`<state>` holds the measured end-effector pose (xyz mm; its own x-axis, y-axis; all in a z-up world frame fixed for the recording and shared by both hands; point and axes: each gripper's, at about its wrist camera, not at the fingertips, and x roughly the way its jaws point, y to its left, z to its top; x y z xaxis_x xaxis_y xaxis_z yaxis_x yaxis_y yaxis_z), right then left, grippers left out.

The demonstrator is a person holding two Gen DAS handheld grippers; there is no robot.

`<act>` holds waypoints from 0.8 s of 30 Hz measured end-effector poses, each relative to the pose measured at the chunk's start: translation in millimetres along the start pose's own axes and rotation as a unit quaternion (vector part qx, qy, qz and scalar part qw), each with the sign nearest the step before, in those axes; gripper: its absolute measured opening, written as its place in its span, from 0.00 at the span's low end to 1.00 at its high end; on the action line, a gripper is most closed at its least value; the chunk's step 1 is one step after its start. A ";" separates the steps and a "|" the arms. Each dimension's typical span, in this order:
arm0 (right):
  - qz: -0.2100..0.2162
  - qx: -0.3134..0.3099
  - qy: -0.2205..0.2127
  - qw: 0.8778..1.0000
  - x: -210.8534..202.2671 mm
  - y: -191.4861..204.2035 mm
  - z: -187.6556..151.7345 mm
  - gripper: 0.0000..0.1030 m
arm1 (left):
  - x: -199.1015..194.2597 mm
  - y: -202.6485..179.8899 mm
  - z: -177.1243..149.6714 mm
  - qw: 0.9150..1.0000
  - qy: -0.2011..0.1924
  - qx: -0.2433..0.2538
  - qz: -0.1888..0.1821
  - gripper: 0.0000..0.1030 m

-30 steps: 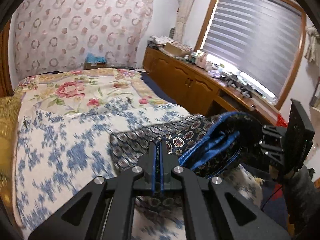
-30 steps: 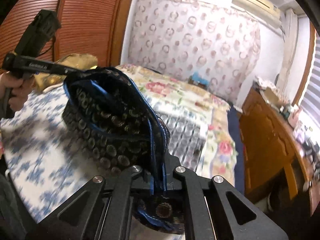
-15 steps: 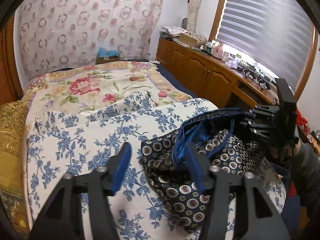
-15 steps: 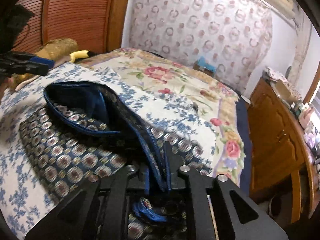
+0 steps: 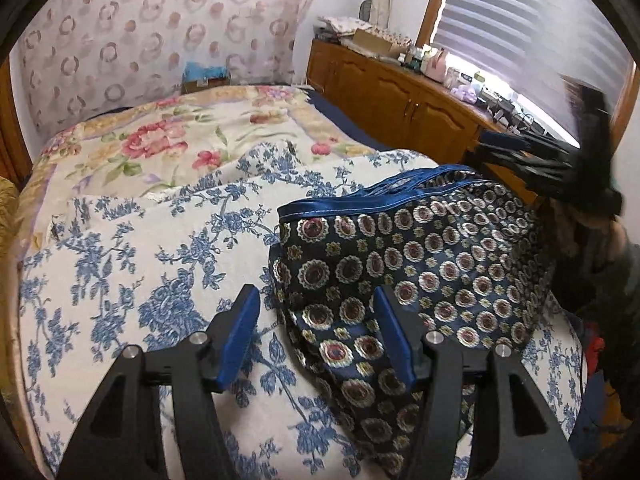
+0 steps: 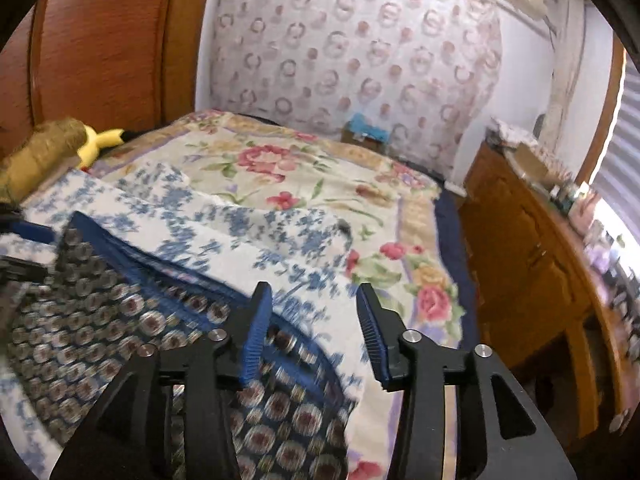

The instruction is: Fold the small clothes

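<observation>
Dark navy patterned shorts with a blue satin waistband lie folded on the blue-flowered bedspread. My left gripper is open and empty, just above the shorts' near left edge. The right gripper shows blurred at the far right of the left wrist view. In the right wrist view my right gripper is open and empty over the shorts' right edge.
A rose-patterned quilt covers the far half of the bed. A wooden cabinet with clutter runs along the right under the window. A gold pillow and a yellow plush lie by the wooden headboard.
Both grippers have let go of the shorts: the left opened first, then the right. The shorts dropped from the air and now lie flat and folded on the bedspread.
</observation>
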<state>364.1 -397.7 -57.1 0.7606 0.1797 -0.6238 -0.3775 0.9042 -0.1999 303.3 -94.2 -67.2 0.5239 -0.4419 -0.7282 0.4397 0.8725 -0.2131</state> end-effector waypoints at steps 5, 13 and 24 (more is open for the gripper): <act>0.017 0.029 0.030 0.999 -19.5 -4.2 -30.7 0.59 | 18.5 10.5 8.6 1.000 0.015 -0.006 0.007 0.57; 0.030 0.085 0.090 0.992 -2.4 -20.4 -70.5 0.63 | 38.8 14.7 10.4 0.999 0.030 -0.015 0.010 0.57; 0.100 0.120 0.091 0.984 16.0 -19.0 -69.9 0.56 | 38.1 3.4 10.4 0.999 0.022 -0.012 -0.037 0.04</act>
<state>346.5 -439.1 -116.2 0.5681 0.3103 -0.7622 -0.3579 0.9272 0.1107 332.3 -110.2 -88.9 0.4586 -0.4961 -0.7373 0.4579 0.8430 -0.2823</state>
